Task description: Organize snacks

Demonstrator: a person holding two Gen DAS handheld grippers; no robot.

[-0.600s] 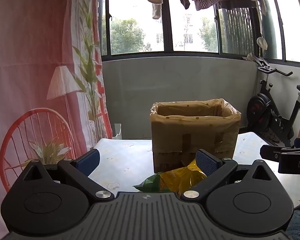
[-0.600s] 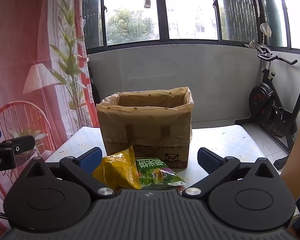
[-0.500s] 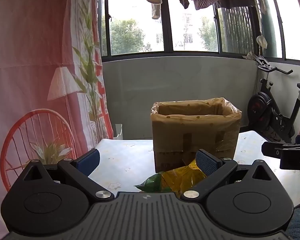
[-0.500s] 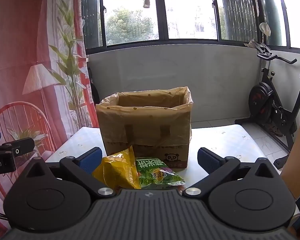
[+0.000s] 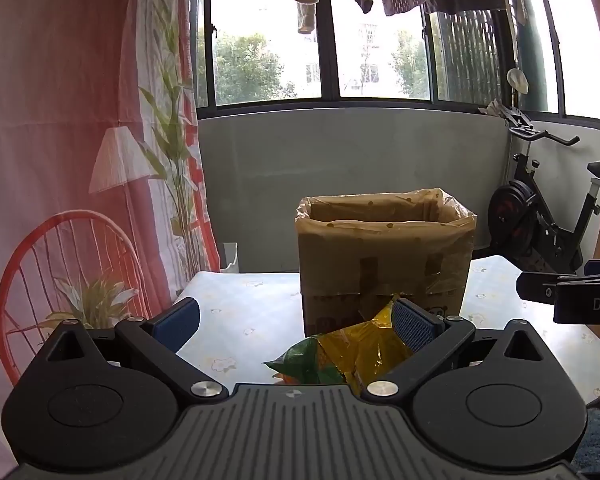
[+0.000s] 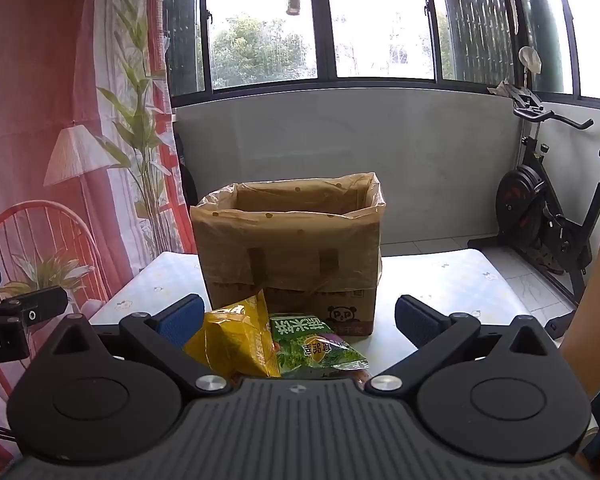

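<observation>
Sitting on a pale flowered table (image 6: 440, 280), a cardboard box (image 6: 292, 256) lined with a clear plastic bag stands open at the top. Two snack packets lie touching each other just in front of the box: a yellow bag (image 6: 236, 336) and a green bag (image 6: 316, 344), the green one on the right in the right wrist view. The left gripper (image 5: 296, 320) has its blue-padded tongs spread wide apart, holding nothing; the yellow bag (image 5: 360, 344) lies beside its right pad. The right gripper (image 6: 300, 320) is likewise spread wide, and both packets lie low between its tongs, untouched. Behind the table are a grey wall, large windows with laundry hanging above, a printed curtain (image 5: 80, 140) at left and an exercise bike (image 6: 548, 208) at right.
</observation>
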